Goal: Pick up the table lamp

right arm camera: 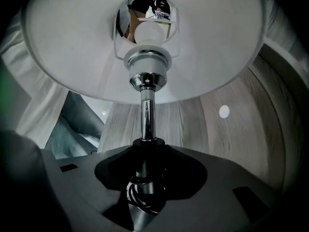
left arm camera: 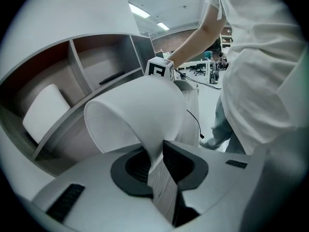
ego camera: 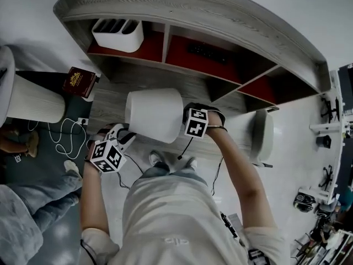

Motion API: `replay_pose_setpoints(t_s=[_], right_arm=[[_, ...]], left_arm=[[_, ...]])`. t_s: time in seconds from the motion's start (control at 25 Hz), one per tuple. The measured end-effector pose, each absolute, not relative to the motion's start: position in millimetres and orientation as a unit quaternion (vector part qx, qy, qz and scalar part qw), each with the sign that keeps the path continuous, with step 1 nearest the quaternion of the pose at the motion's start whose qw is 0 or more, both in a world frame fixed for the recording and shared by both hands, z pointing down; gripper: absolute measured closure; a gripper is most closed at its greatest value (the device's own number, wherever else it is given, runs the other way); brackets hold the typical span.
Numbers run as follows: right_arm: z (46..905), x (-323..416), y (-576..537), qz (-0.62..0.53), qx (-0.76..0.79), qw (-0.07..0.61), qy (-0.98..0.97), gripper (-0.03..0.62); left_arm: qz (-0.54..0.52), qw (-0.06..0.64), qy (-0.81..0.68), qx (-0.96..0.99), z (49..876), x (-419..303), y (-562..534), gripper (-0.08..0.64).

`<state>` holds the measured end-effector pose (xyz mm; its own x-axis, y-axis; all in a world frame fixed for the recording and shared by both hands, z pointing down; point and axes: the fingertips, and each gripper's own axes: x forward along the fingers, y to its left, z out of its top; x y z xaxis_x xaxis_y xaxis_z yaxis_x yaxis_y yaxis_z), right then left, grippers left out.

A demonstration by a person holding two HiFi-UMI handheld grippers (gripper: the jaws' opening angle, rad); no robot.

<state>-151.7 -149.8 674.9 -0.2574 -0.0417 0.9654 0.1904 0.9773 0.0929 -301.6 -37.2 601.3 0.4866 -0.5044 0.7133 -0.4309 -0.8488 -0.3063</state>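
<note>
White fabric-like shade aside, the table lamp [ego camera: 154, 115] was mostly bright metal, and it lay tipped over between the two grippers, above the desk [ego camera: 113, 101] in front of the person. The left gripper [left arm camera: 157, 161] had its jaws clamped on the thin lower rim of the shade [left arm camera: 140, 110], one dark ribbed pad inside the wall and one outside. The shade's open mouth faced the shelves. The right gripper [right arm camera: 146, 151] was closed around the lamp's stem [right arm camera: 147, 115], a slim polished chrome rod that ran straight up from between the jaws into a stepped metal socket [right arm camera: 146, 62] and a frosted round bulb [right arm camera: 150, 33]. Low in that grip the stem widened into a shiny turned section, pinched between the pads. Seen from below, the shade was a smooth, wide, matte drum with a mirrored cap around the bulb. The desk was pale grey woodgrain with long straight streaks, and its curved hutch [ego camera: 193, 10] had compartments with red back panels. A glossy white rounded organiser [ego camera: 117, 35] sat in the leftmost compartment. A dark red book [ego camera: 80, 83] lay at the desk's left end. I couldn't tell whether the lamp touched the desk.
</note>
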Motion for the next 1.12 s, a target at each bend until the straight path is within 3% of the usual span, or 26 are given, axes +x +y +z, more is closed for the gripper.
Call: replay_pose_setpoints(t_s=[1.12], right_arm=[[545,92,-180,-0.088,0.092,0.663,-0.738,0.4]], left_arm=[[-0.324,0.148,0.2,-0.913,514,-94,-101,0.48]])
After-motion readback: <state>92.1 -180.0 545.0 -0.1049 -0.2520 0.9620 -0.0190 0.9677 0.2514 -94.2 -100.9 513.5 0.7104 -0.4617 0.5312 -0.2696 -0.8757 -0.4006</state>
